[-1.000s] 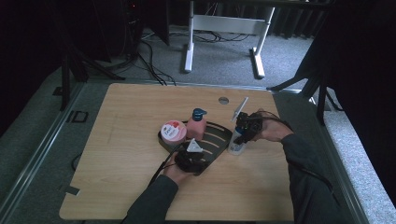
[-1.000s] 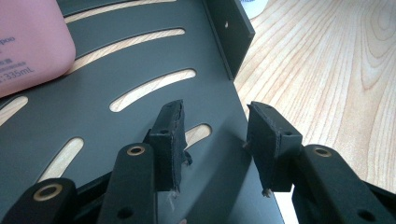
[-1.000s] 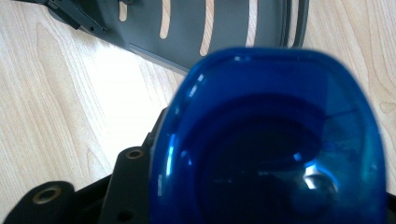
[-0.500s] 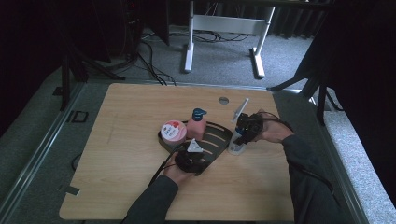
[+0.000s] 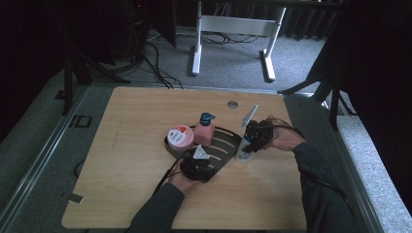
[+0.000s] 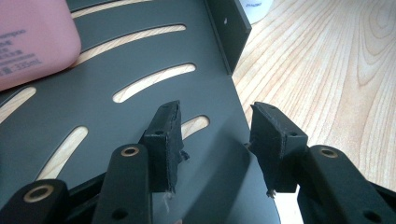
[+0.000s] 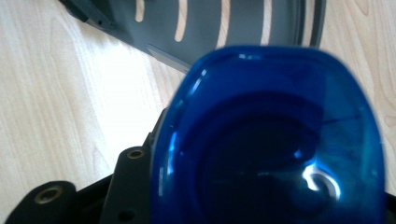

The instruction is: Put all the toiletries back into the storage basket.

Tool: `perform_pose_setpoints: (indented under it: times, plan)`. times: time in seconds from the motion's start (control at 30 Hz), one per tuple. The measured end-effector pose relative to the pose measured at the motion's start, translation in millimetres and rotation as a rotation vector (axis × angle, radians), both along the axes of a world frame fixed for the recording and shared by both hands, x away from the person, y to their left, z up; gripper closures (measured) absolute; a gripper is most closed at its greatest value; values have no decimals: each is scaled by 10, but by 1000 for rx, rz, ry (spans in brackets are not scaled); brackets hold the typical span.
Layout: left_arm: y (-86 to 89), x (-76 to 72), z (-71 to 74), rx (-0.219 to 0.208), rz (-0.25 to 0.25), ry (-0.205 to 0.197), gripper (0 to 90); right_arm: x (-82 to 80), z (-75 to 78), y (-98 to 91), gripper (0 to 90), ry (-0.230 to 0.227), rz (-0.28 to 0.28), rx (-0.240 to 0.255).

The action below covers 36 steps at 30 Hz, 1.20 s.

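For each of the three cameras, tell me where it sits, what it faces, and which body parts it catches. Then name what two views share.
High view: above the person's side, facing forward and down on the wooden table; both forearms and grippers enter from the bottom.
Left gripper view: rides the left gripper, facing the black slotted metal tray and pink bottle; its jaws stand apart.
Right gripper view: rides the right gripper, facing a blue translucent cap close up.
Shared: the tray and table.

white bottle [image 5: 242, 154] (blue cap [image 7: 271, 140]), upright, just beside black slotted tray [image 5: 226, 145]

high: above, facing forward-down | gripper views: close | shared: slotted tray [image 5: 228, 145]
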<state>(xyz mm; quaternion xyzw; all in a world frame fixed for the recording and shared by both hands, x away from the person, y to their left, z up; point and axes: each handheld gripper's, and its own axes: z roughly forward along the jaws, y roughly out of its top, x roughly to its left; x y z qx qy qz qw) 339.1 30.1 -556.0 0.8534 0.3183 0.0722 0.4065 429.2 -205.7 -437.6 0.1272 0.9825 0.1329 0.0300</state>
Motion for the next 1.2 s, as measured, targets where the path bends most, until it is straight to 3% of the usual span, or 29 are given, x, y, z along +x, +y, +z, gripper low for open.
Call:
perform_pose_setpoints:
  times: [0.4, 1.2]
  plan:
    - [91, -47, 5, 2, 19, -1, 535, -110, 25, 53, 552, 14, 44, 3]
    - [343, -148, -13, -5, 71, -6, 537, -343, 58, 282, 552, -12, 142, 5]
